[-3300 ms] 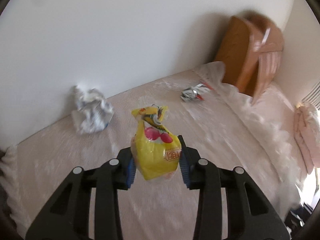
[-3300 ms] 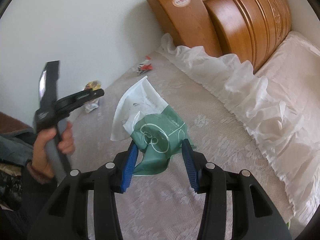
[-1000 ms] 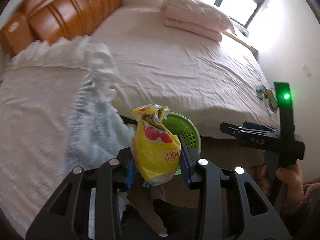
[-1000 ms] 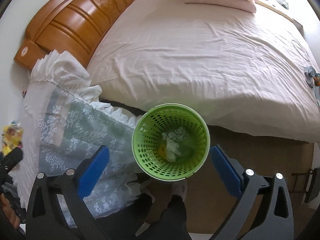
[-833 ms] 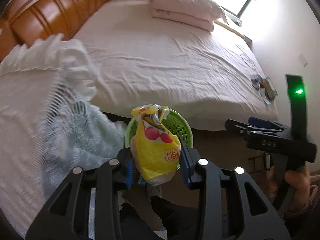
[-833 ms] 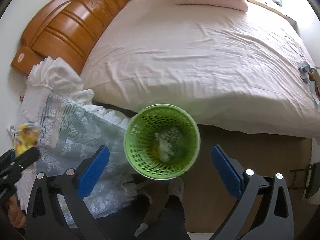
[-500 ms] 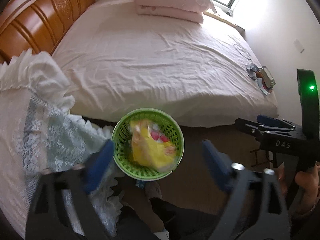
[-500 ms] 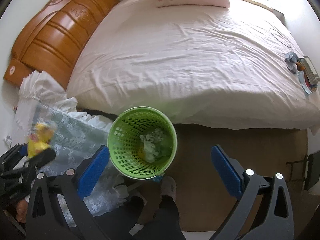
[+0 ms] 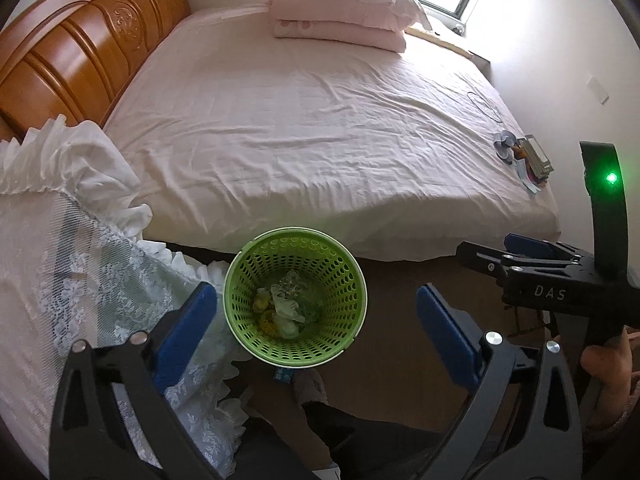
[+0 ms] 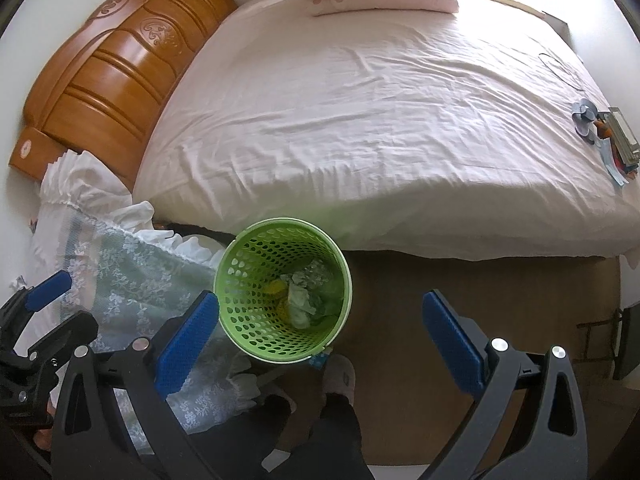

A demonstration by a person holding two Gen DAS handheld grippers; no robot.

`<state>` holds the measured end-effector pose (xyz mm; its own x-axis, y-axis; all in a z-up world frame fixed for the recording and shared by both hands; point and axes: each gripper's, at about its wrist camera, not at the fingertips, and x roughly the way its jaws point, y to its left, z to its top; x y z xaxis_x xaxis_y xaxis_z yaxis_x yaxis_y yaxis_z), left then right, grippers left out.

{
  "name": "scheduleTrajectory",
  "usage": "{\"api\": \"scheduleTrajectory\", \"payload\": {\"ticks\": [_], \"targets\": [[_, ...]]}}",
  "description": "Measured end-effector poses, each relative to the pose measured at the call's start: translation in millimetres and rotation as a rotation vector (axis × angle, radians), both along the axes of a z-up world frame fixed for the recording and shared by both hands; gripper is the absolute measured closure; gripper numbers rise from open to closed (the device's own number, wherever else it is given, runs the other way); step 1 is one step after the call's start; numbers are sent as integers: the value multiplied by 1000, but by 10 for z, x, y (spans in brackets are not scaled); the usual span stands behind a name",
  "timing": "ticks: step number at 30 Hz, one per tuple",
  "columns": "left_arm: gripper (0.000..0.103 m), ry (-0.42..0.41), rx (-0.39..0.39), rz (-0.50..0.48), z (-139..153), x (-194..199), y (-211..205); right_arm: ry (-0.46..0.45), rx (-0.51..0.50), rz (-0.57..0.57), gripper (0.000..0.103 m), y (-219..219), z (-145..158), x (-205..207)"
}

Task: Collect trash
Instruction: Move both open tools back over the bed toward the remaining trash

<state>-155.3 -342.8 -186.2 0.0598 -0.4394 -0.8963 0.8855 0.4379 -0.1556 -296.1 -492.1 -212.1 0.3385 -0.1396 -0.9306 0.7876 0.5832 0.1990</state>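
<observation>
My left gripper point(image 9: 316, 316) hangs over the green basket point(image 9: 236, 316), jaws just sprung wide with nothing between them; the yellow wrapper point(image 9: 265, 322) lies inside among crumpled paper (dropped straight in, I judge). My right gripper point(image 10: 320, 328) gapes empty above the same basket, which stands on the floor against the bed point(image 9: 320, 140).

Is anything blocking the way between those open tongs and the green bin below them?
Nothing visible does. The left tongs have just been opening and hold nothing now; the right tongs are open and empty too. The green bin stands uncovered below them, with crumpled trash already at its bottom.
</observation>
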Motion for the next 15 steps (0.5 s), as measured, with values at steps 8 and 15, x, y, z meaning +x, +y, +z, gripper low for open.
{"api": "scheduleTrajectory", "payload": {"ticks": [8, 15], "targets": [[8, -33, -40, 102, 206, 221, 271, 10, -55, 79, 2, 228, 165, 270], [8, -107, -98, 285, 615, 618, 904, -59, -149, 284, 2, 727, 573, 864]]}}
